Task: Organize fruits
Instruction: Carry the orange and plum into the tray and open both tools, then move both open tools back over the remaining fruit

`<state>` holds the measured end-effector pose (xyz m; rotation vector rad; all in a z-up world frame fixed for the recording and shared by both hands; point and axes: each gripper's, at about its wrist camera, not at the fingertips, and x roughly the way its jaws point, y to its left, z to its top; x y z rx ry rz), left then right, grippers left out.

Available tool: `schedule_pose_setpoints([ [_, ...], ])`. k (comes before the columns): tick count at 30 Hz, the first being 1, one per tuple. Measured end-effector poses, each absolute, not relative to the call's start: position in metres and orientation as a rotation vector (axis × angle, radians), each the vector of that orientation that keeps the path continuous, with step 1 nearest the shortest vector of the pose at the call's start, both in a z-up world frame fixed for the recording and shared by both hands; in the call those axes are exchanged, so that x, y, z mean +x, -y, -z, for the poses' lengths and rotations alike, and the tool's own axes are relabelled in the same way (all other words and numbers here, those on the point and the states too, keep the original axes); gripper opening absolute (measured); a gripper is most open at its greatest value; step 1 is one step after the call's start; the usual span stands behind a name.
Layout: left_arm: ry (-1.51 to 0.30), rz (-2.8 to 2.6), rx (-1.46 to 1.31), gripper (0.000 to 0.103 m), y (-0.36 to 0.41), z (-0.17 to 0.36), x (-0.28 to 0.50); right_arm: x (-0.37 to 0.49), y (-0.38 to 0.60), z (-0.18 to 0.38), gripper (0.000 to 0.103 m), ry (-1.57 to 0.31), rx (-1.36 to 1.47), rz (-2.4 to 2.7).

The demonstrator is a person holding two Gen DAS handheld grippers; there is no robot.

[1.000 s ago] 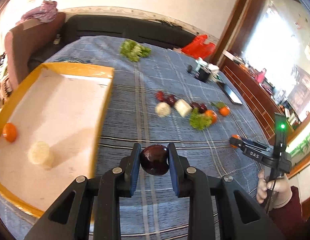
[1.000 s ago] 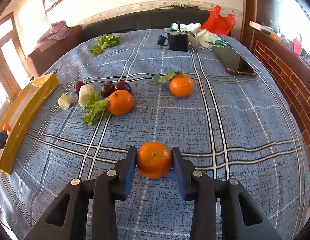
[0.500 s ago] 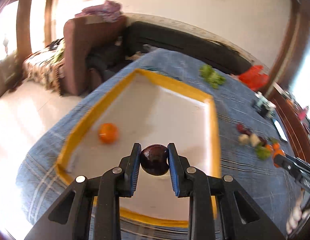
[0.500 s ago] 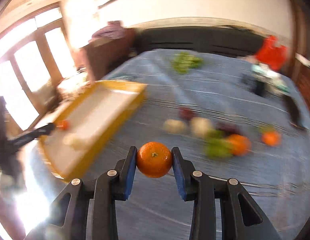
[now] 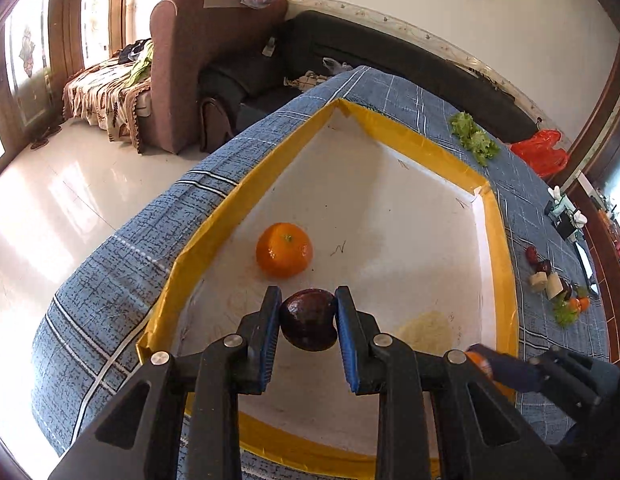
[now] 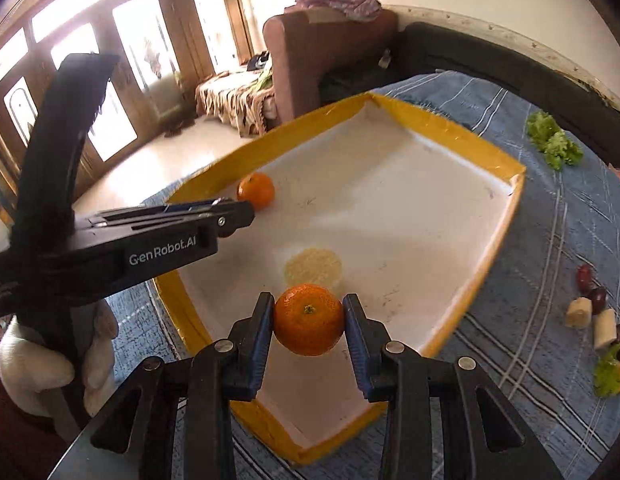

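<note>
Blue tablecloth [image 5: 110,280], both grippers now over tray [image 5: 393,132], fruits held

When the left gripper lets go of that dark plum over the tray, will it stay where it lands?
Probably not exactly. The plum looks round and glossy, so it may roll across the tray's smooth white floor. The raised yellow rim should stop it. It seems firm, showing no denting between the left gripper's pads.

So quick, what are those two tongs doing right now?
Left tongs: closed on a dark plum.
Right tongs: closed on an orange.
</note>
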<state>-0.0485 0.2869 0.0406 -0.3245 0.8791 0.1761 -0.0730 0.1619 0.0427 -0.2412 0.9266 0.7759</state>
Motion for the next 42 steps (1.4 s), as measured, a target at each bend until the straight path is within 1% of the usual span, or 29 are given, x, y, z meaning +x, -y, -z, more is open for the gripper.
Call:
schedule_pose_setpoints([
  [1, -0.876, -0.175, -0.323, 0.027, -0.285, -0.041, -0.047, -0.074, -0.163, -0.041, 0.04, -0.932, -0.246, -0.78],
  [2, -0.872, -0.174, -0.322, 0.03, -0.285, -0.042, -0.047, -0.075, -0.167, -0.04, 0.04, -0.934, -0.254, -0.783],
  [3, -0.865, -0.177, -0.322, 0.037, -0.282, -0.043, -0.047, -0.079, -0.167, -0.039, 0.041, -0.93, -0.266, -0.785],
  [5, -0.845, -0.184, -0.311, 0.045, -0.278, -0.047, -0.048, -0.082, -0.171, -0.041, 0.042, -0.912, -0.287, -0.791],
  [7, -0.831, -0.186, -0.297, 0.047, -0.275, -0.051, -0.05, -0.087, -0.17, -0.044, 0.043, -0.892, -0.292, -0.798],
  [9, -0.81, -0.193, -0.284, 0.049, -0.272, -0.058, -0.053, -0.089, -0.166, -0.049, 0.047, -0.873, -0.287, -0.796],
  [10, -0.796, -0.201, -0.276, 0.05, -0.27, -0.062, -0.056, -0.089, -0.162, -0.052, 0.047, -0.864, -0.281, -0.794],
  [12, -0.779, -0.209, -0.273, 0.055, -0.27, -0.068, -0.061, -0.093, -0.15, -0.059, 0.047, -0.848, -0.258, -0.784],
  [16, -0.75, -0.197, -0.275, 0.057, -0.262, -0.085, -0.072, -0.095, -0.118, -0.073, 0.048, -0.816, -0.202, -0.742],
  [21, -0.717, -0.145, -0.23, 0.067, -0.233, -0.104, -0.08, -0.098, -0.064, -0.082, 0.051, -0.8, -0.113, -0.649],
  [31, -0.734, -0.021, -0.17, 0.067, -0.176, -0.113, -0.089, -0.091, 0.05, -0.076, 0.052, -0.813, 0.031, -0.453],
  [38, -0.745, 0.012, -0.148, 0.067, -0.152, -0.113, -0.09, -0.097, 0.108, -0.087, 0.052, -0.734, 0.072, -0.328],
  [40, -0.742, 0.018, -0.14, 0.067, -0.148, -0.114, -0.09, -0.104, 0.117, -0.093, 0.055, -0.674, 0.059, -0.278],
  [41, -0.741, 0.021, -0.135, 0.067, -0.146, -0.114, -0.09, -0.108, 0.122, -0.096, 0.065, -0.641, 0.057, -0.251],
  [42, -0.74, 0.022, -0.132, 0.067, -0.145, -0.114, -0.09, -0.111, 0.128, -0.098, 0.079, -0.611, 0.07, -0.233],
])
